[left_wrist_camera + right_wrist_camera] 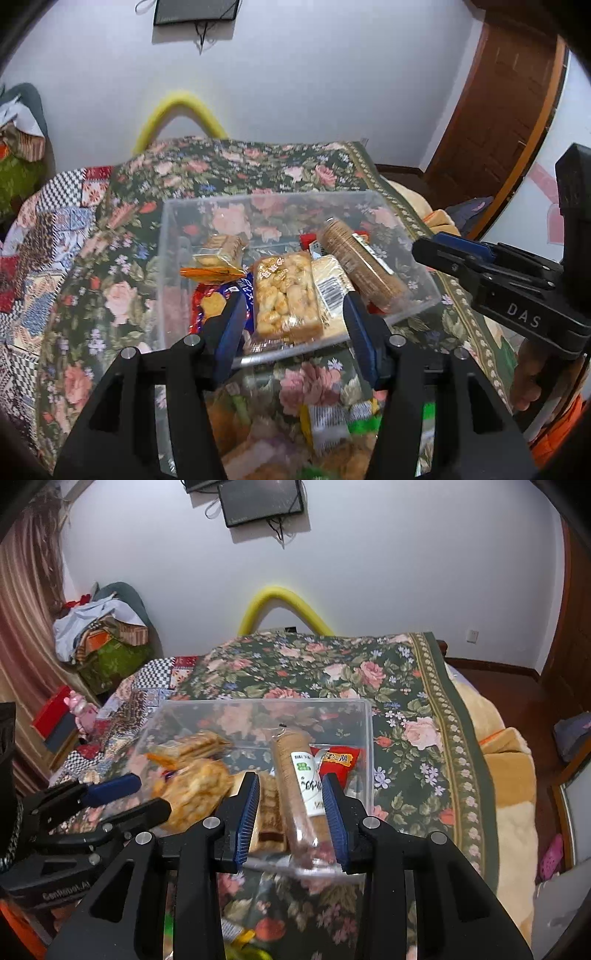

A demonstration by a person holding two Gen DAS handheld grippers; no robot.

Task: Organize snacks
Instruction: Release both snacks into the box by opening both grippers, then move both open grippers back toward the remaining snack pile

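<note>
A clear plastic box (173,236) stands on the floral bedspread and holds several snack packs. My left gripper (293,328) is open at the box's near rim, its fingers on either side of a clear pack of golden puffed snacks (284,295) lying in the box. My right gripper (291,812) is open over the near rim of the box (364,716). A long sleeve of round brown biscuits (295,775) lies between its fingers, leaning on the near wall. The sleeve also shows in the left wrist view (358,266), with the right gripper (443,251) beside it.
More loose snack packs (325,424) lie on the bedspread in front of the box, under my left gripper. A yellow foam arch (284,605) stands at the wall behind the bed. A blanket (513,775) hangs off the bed's right edge.
</note>
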